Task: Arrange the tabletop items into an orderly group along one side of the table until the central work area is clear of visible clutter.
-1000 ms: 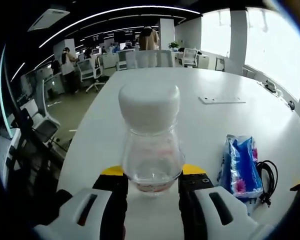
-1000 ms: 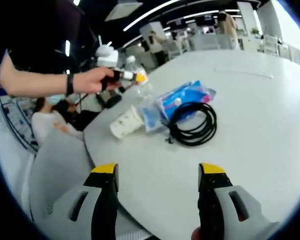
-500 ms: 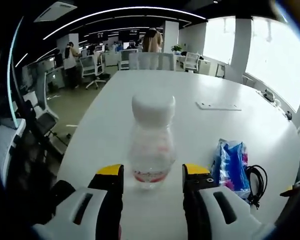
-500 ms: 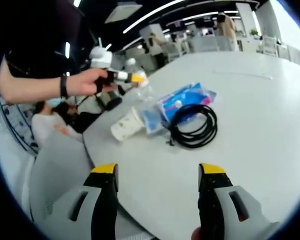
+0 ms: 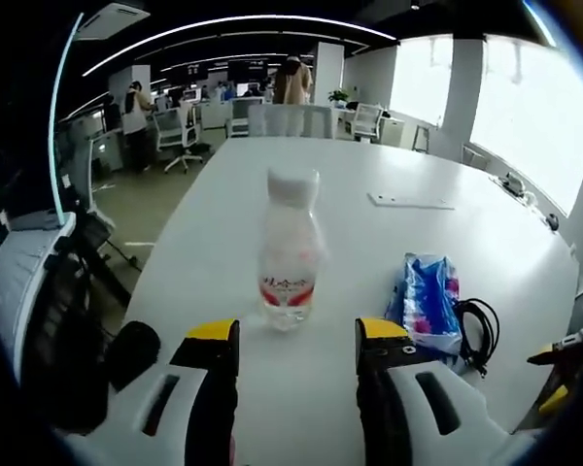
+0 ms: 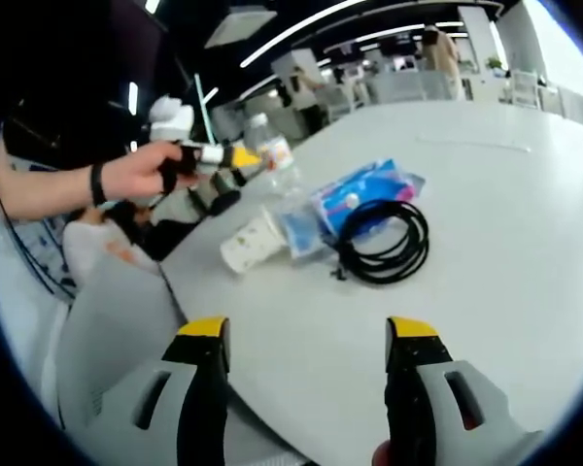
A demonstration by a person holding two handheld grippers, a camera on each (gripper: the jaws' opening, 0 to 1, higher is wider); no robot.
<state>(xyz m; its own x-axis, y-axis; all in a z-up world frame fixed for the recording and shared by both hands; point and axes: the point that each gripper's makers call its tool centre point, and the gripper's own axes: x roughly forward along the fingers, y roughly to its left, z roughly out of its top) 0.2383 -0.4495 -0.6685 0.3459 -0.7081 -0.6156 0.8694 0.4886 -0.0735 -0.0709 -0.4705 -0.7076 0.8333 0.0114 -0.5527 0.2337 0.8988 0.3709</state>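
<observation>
A clear water bottle [image 5: 290, 250] with a white cap and a red label stands upright on the white table [image 5: 369, 165], a short way ahead of my open left gripper [image 5: 296, 342], whose jaws are empty. To its right lie a blue tissue pack [image 5: 426, 303] and a black coiled cable [image 5: 474, 330]. In the right gripper view the same bottle [image 6: 272, 153], pack [image 6: 361, 192] and cable [image 6: 384, 243] sit near the table's left edge, with a paper cup [image 6: 253, 243] lying on its side. A hand holds the left gripper [image 6: 243, 155] beside the bottle. My right gripper [image 6: 306, 335] is open over bare table.
A flat white plate [image 5: 411, 201] lies further along the table. Office chairs [image 5: 291, 118] stand at the far end. A grey chair back [image 6: 107, 320] is close to the table's near edge, and a seated person [image 6: 97, 243] is beyond it.
The left gripper has let go of the bottle and drawn back from it; the bottle now stands free on the table. The right gripper has barely moved.
</observation>
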